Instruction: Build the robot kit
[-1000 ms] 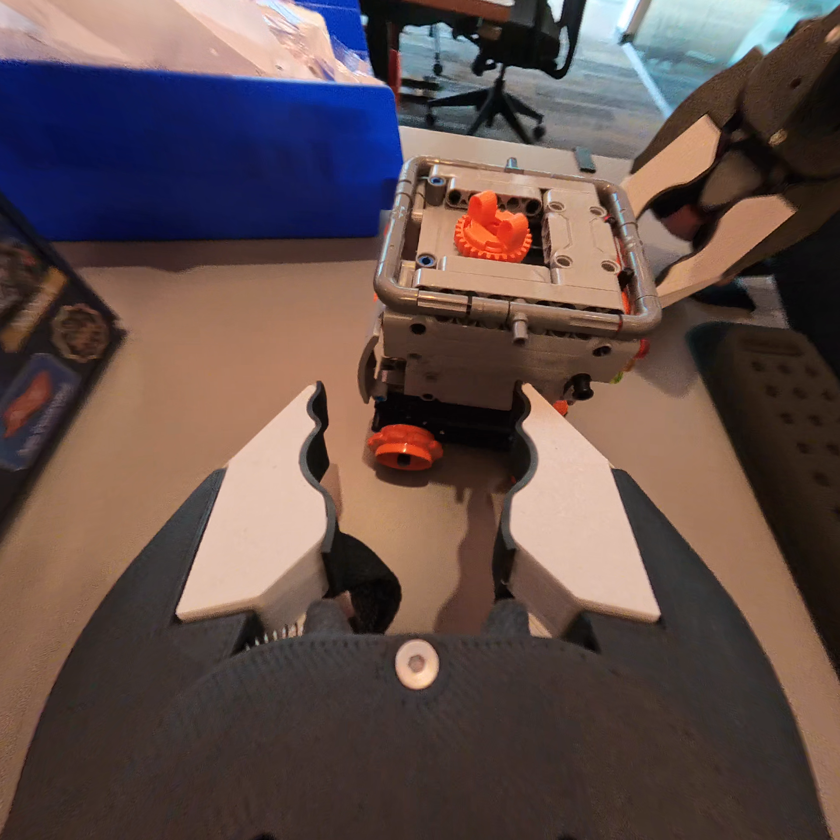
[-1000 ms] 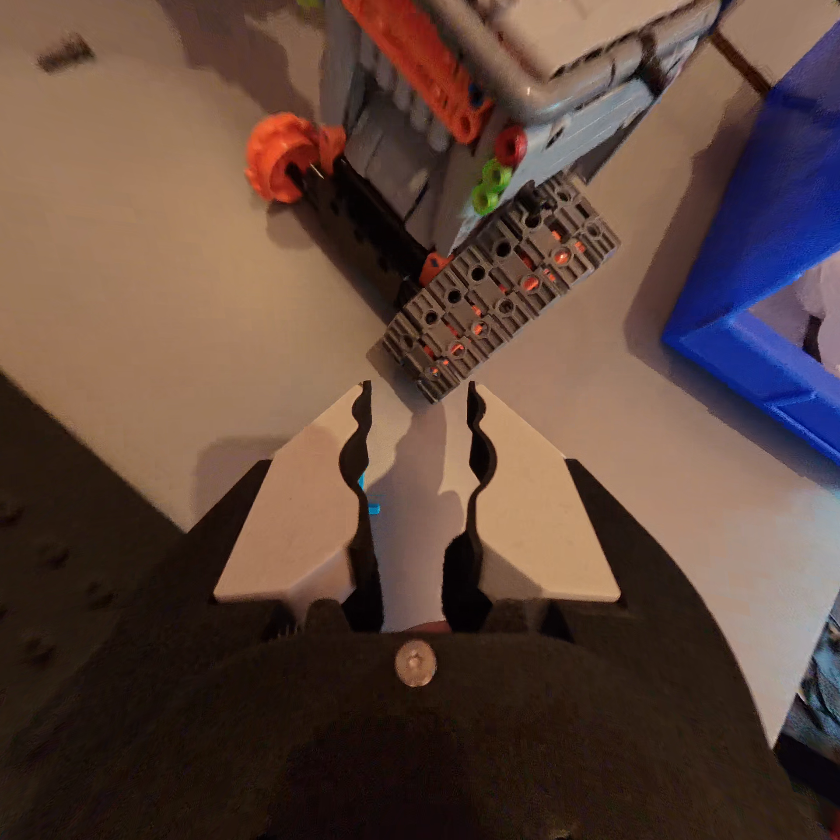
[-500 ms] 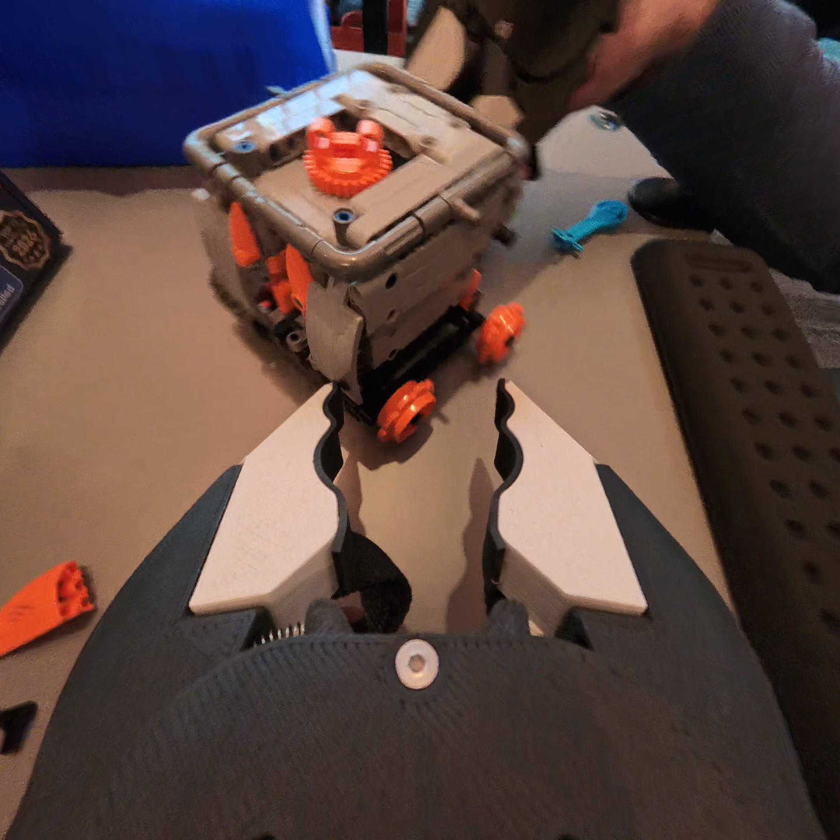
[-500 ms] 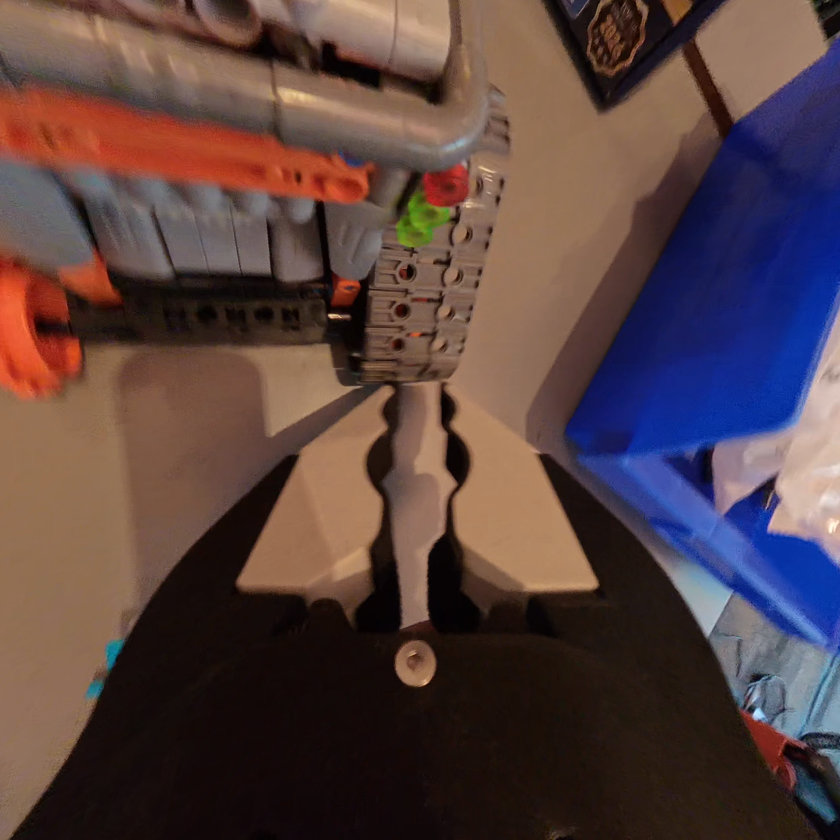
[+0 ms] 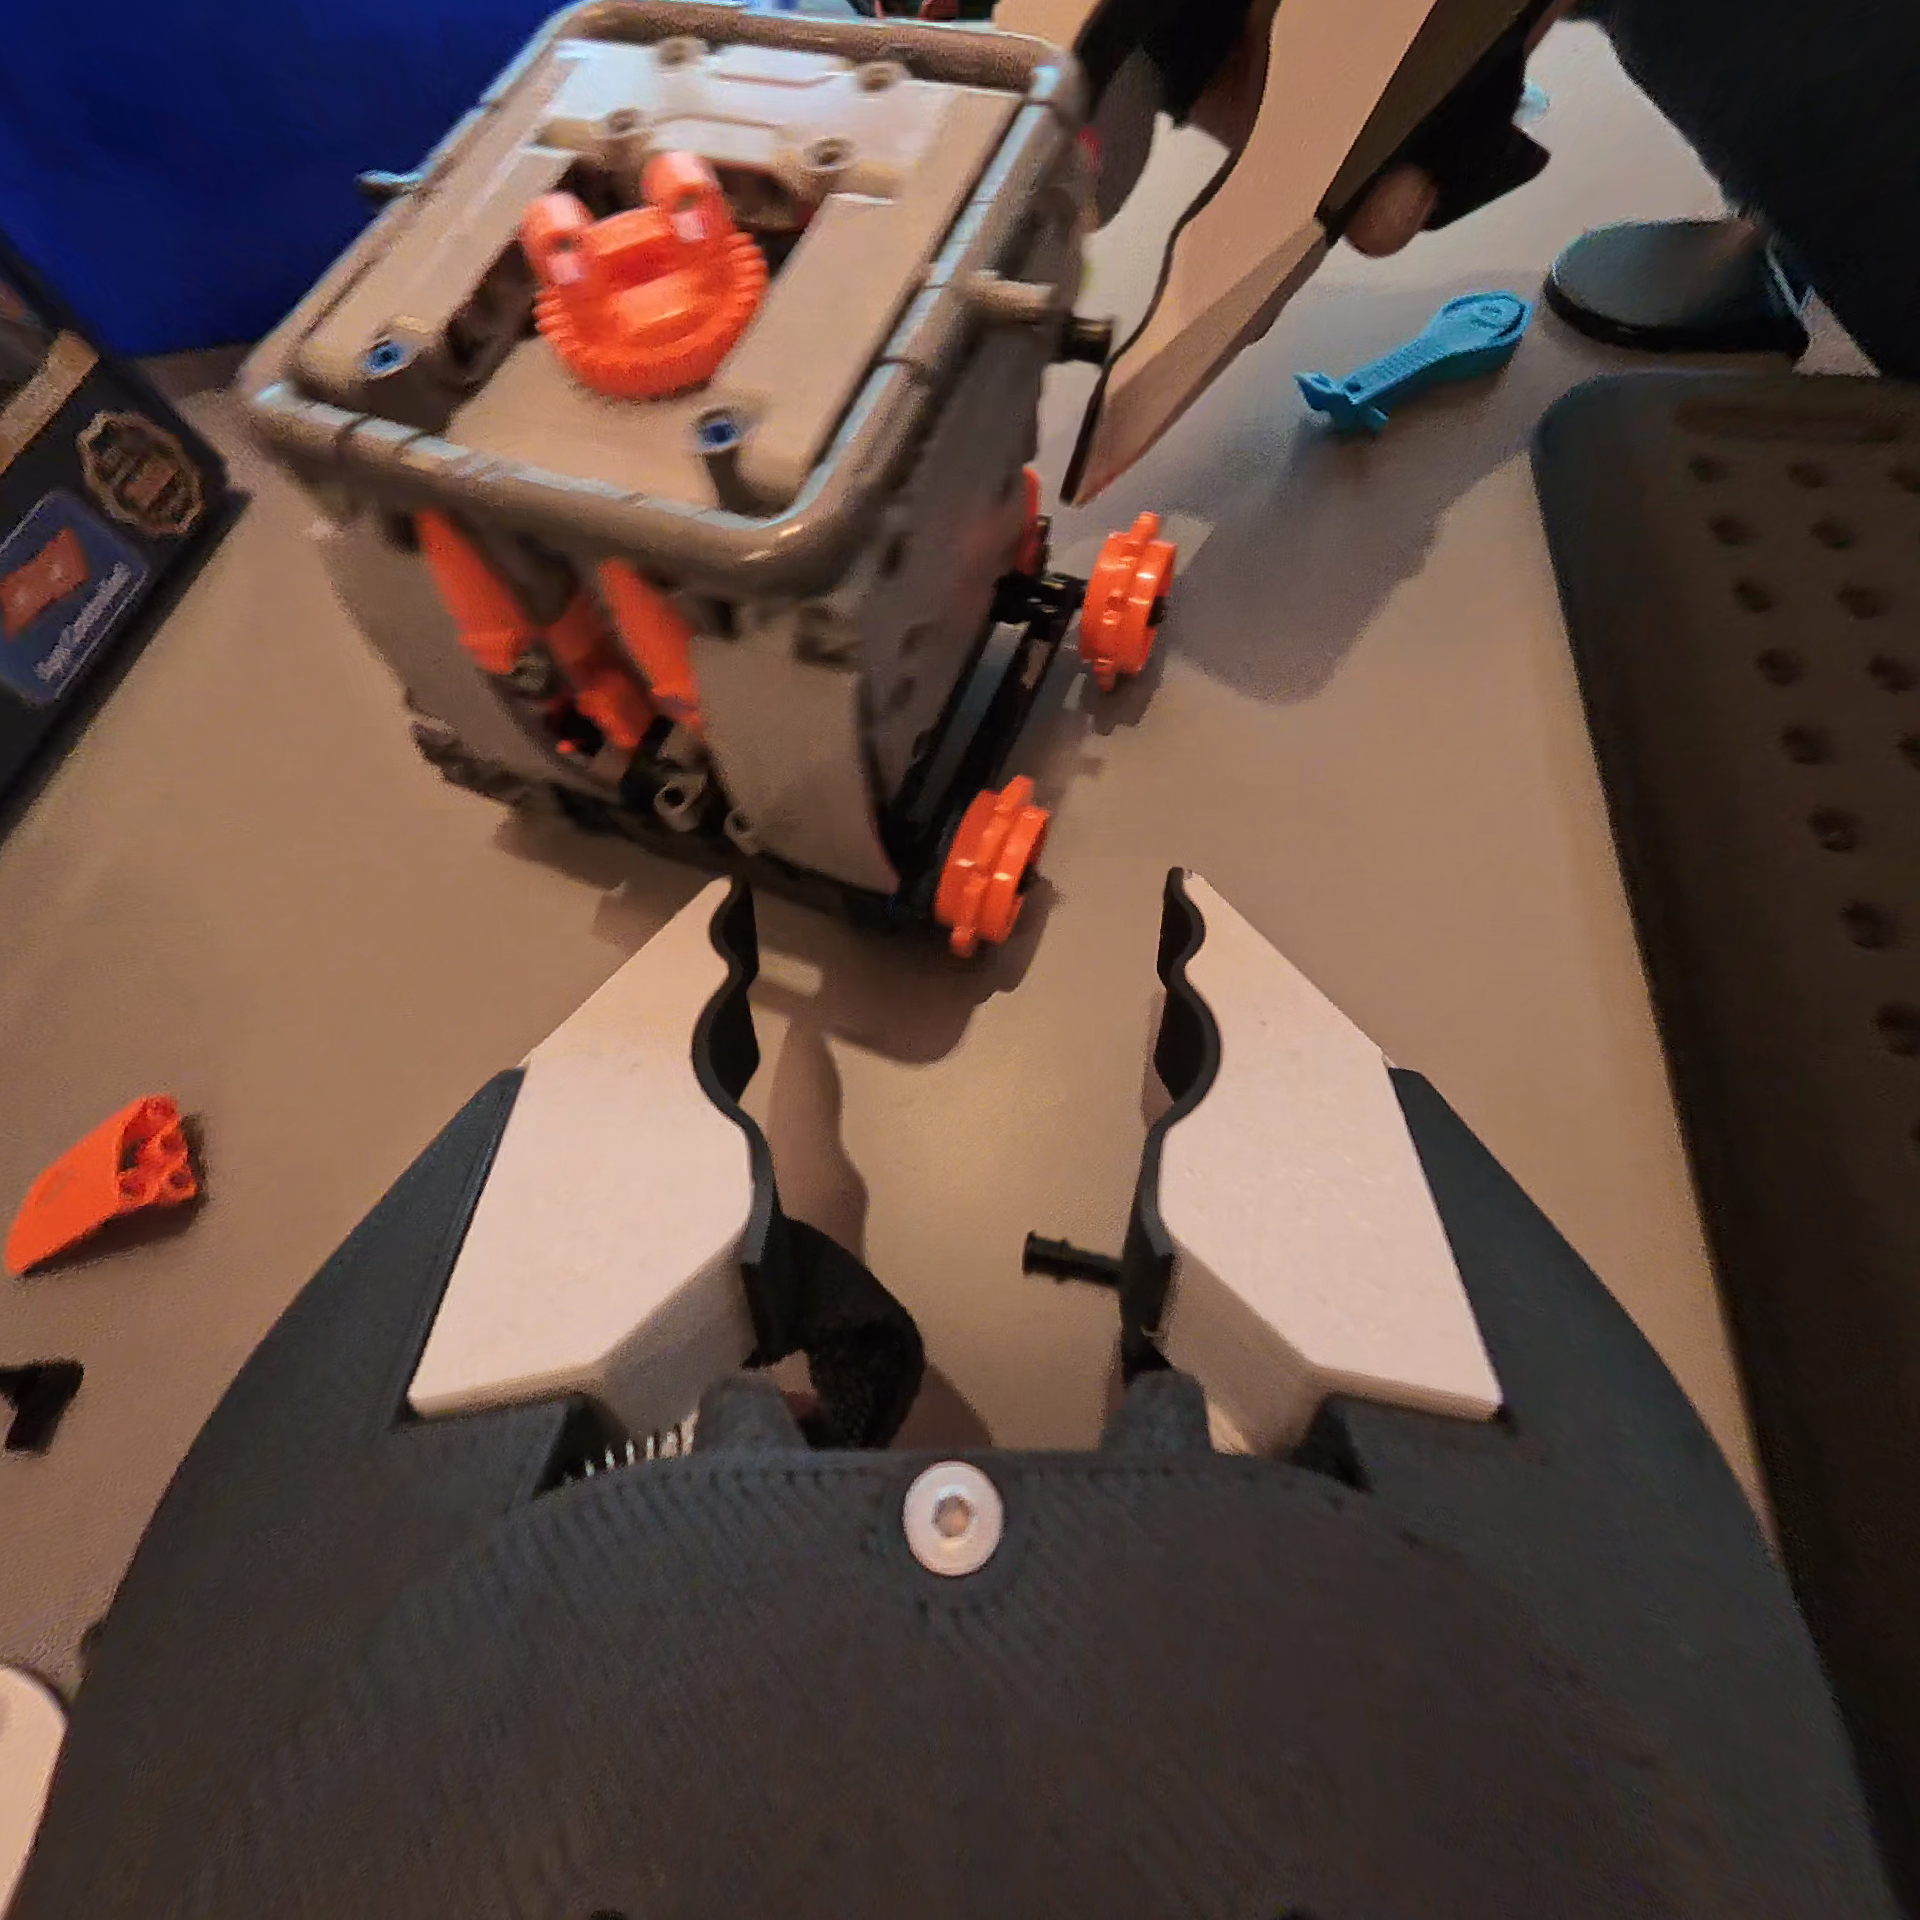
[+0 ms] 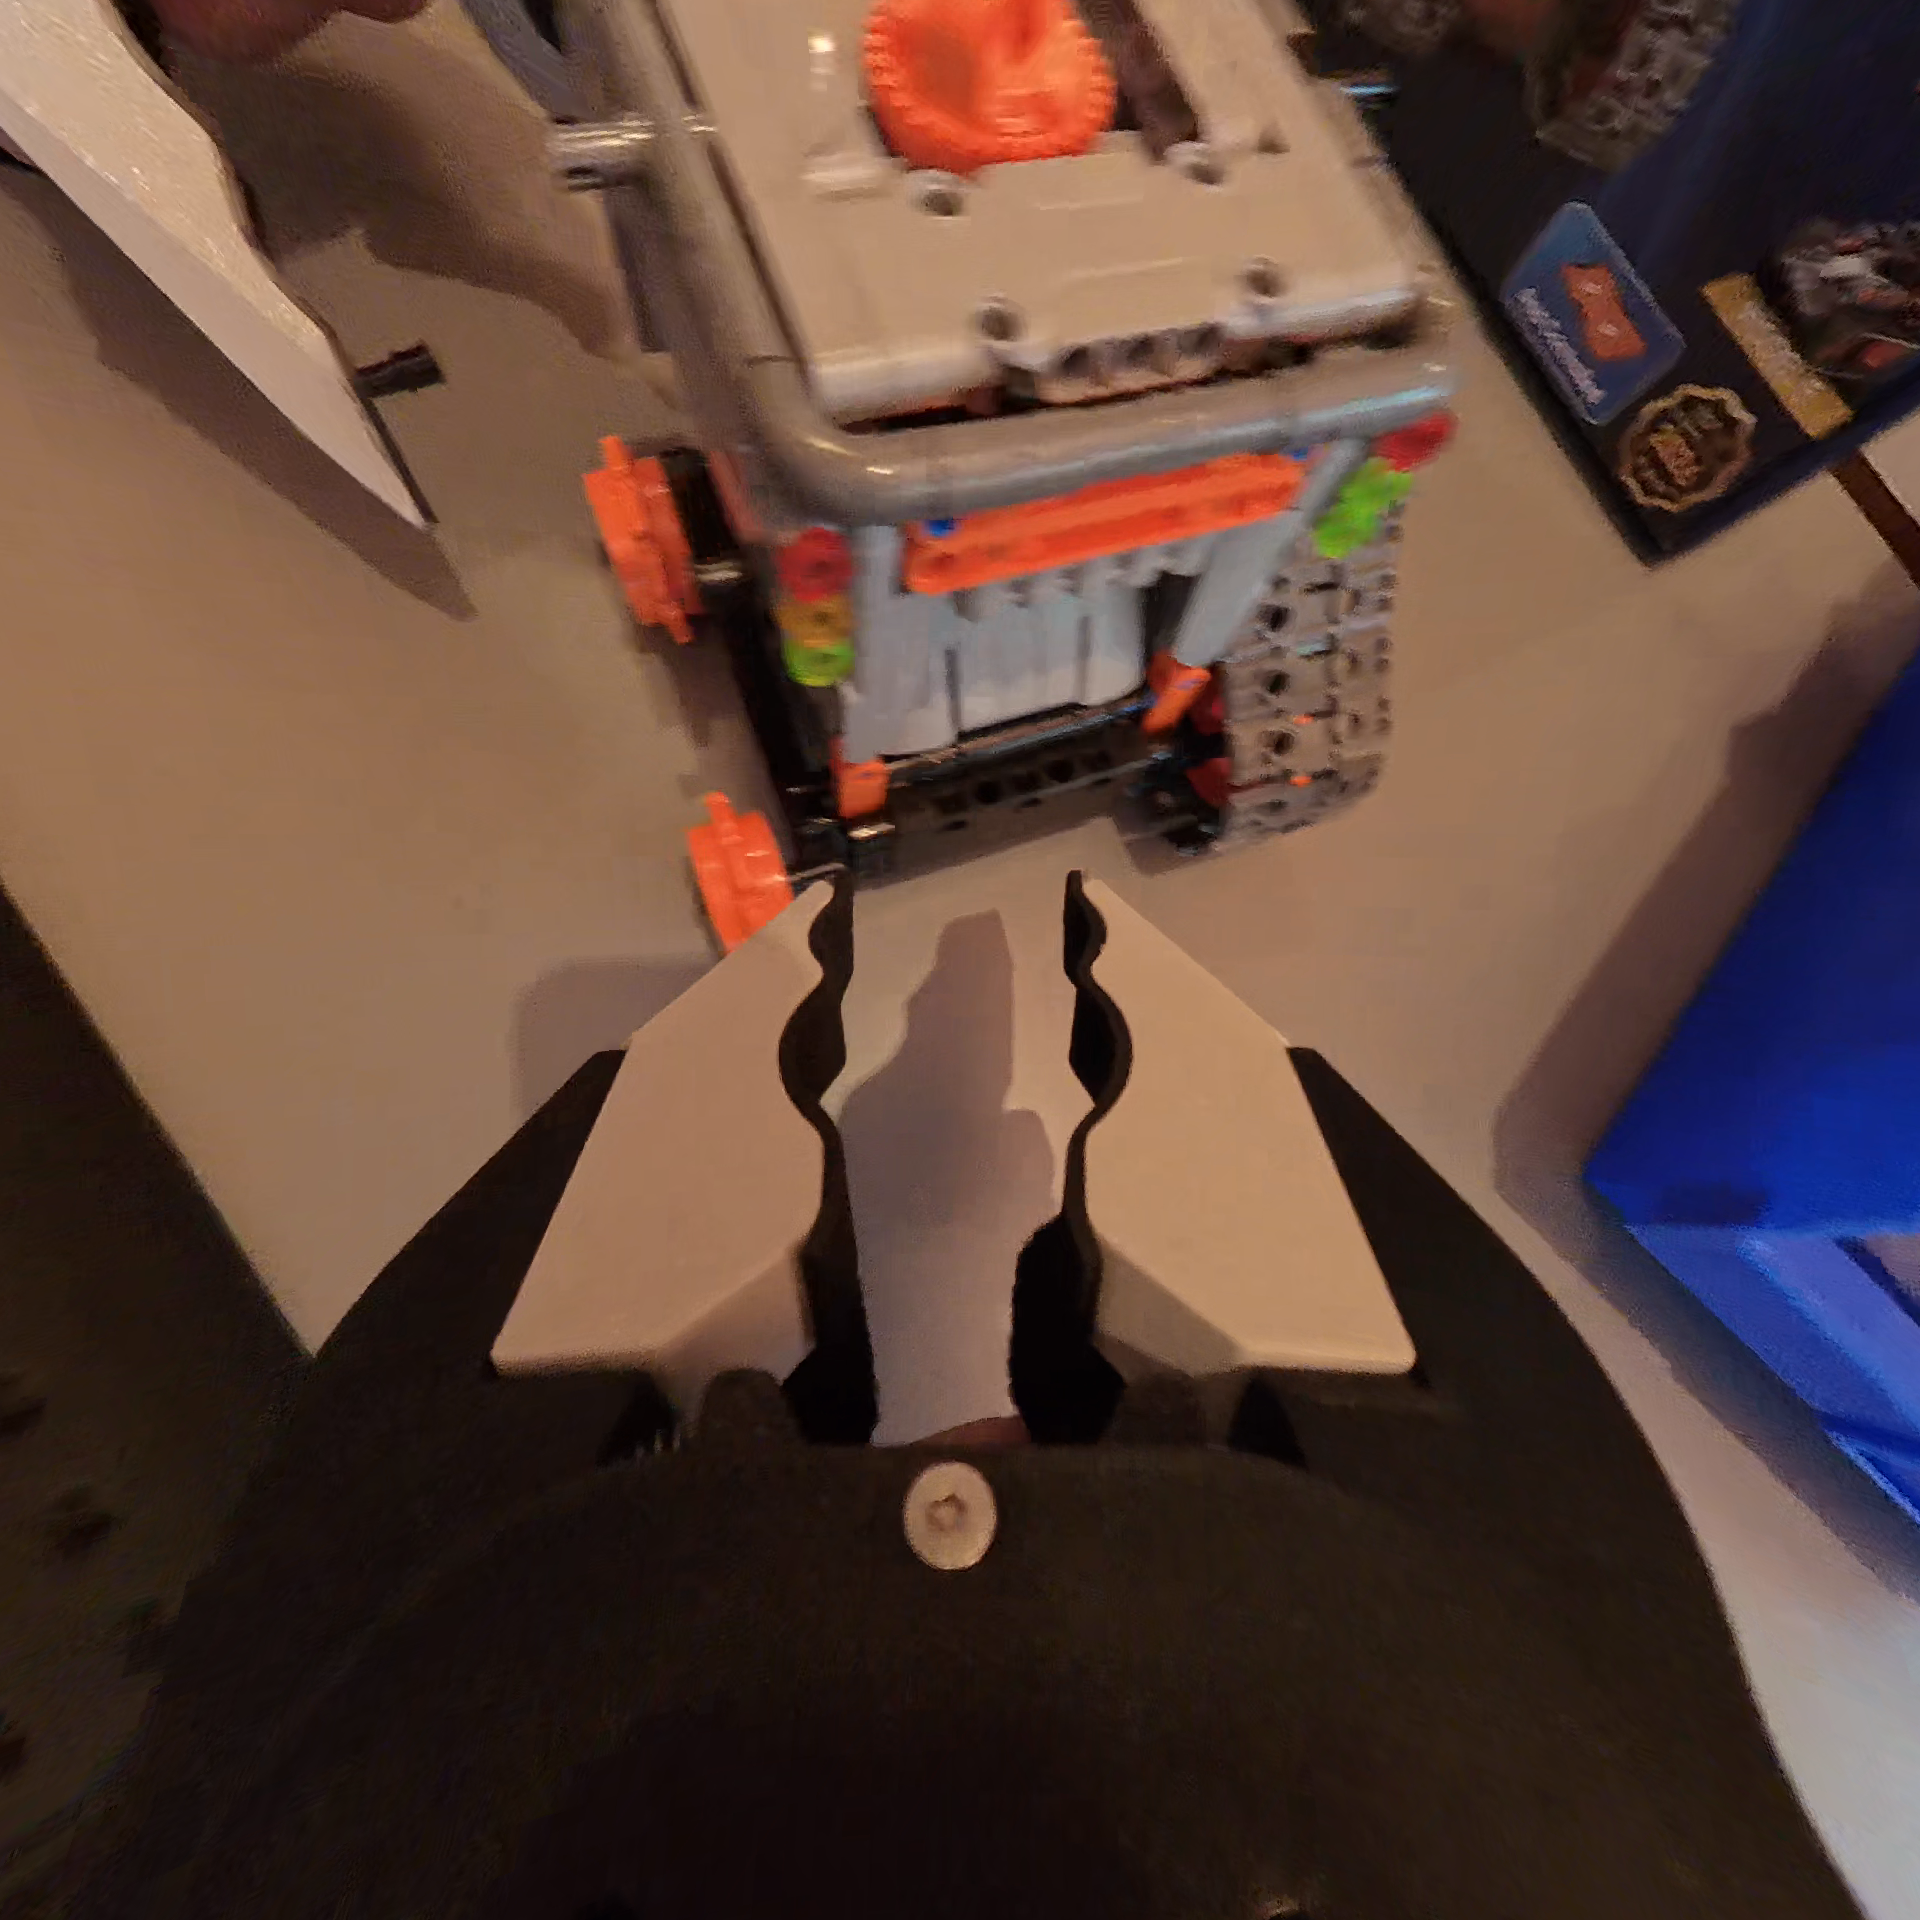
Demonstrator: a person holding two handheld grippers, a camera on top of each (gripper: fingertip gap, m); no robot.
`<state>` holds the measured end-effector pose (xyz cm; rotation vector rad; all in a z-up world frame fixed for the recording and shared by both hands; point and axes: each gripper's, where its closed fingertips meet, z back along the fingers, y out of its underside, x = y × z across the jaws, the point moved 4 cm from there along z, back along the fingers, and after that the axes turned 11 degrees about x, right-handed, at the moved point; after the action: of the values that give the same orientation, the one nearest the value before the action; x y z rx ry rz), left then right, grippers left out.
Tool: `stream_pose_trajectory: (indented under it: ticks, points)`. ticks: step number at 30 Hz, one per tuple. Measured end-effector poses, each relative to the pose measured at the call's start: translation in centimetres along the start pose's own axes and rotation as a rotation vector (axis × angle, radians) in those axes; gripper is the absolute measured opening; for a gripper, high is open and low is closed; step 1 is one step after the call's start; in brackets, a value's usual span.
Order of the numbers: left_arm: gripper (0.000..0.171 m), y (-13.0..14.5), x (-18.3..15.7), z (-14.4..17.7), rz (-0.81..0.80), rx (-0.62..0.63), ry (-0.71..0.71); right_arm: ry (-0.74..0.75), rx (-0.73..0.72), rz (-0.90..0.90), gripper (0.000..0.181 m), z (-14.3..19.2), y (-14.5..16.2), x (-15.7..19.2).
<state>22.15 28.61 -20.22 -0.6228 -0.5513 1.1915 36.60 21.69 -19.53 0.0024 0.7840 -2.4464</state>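
A grey brick-built model [image 5: 665,468] with an orange gear [image 5: 634,301] on top and orange sprocket wheels [image 5: 987,862] stands on the beige table [image 5: 312,935]. My left gripper [image 5: 951,894] is open and empty, its tips just short of the model's near corner and the nearest wheel. My right gripper [image 6: 956,894] is open with a narrow gap and empty, its tips just short of the model's black base [image 6: 987,800]. The model's side there has an orange beam [image 6: 1101,520] and a grey track [image 6: 1309,707]. The right gripper also shows in the left wrist view [image 5: 1091,457], beside the model's far side.
A blue bin [image 6: 1766,1039] stands to one side of the model, and a dark printed box [image 6: 1714,343] lies nearby. A black perforated mat [image 5: 1766,831] lies on the right. A blue tool [image 5: 1413,358], an orange curved piece [image 5: 104,1184] and a black pin [image 5: 1070,1257] lie loose. About 12 cm separates my left fingertips from my right. The black pin [image 5: 1070,1257] sits 7 cm or so from the ends of my left fingers. Seen from the right wrist view [image 6: 399,367] as well.
The left wrist view has swung round from the model's side to a corner. The right gripper narrowed half a second ago, has opened wider, and now faces the model's beam side.
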Motion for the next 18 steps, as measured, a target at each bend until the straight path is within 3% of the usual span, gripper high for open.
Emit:
stream_pose_trajectory:
  ticks: [2,4,8,14,18]
  points:
    - [0.084,-0.4,-0.8,-0.7,-0.045,0.027,-0.032,-0.021,0.001,0.030,0.028,-0.7,-0.3,1.2]
    - [0.093,-0.6,-1.6,-0.9,-0.058,0.034,-0.029,0.000,0.000,0.027,0.030,-1.1,-0.6,0.9]
    - [0.088,-0.7,-1.9,-0.5,-0.019,0.009,-0.029,-0.014,-0.014,0.018,0.033,-1.8,-1.2,0.1]
    - [0.089,0.4,1.2,0.2,0.030,0.087,-0.049,0.011,-0.046,-0.011,0.032,-3.6,-3.4,-1.9]
    - [0.081,2.3,4.6,3.6,0.025,0.118,-0.169,0.047,-0.074,0.013,0.037,-2.5,-3.6,-2.0]
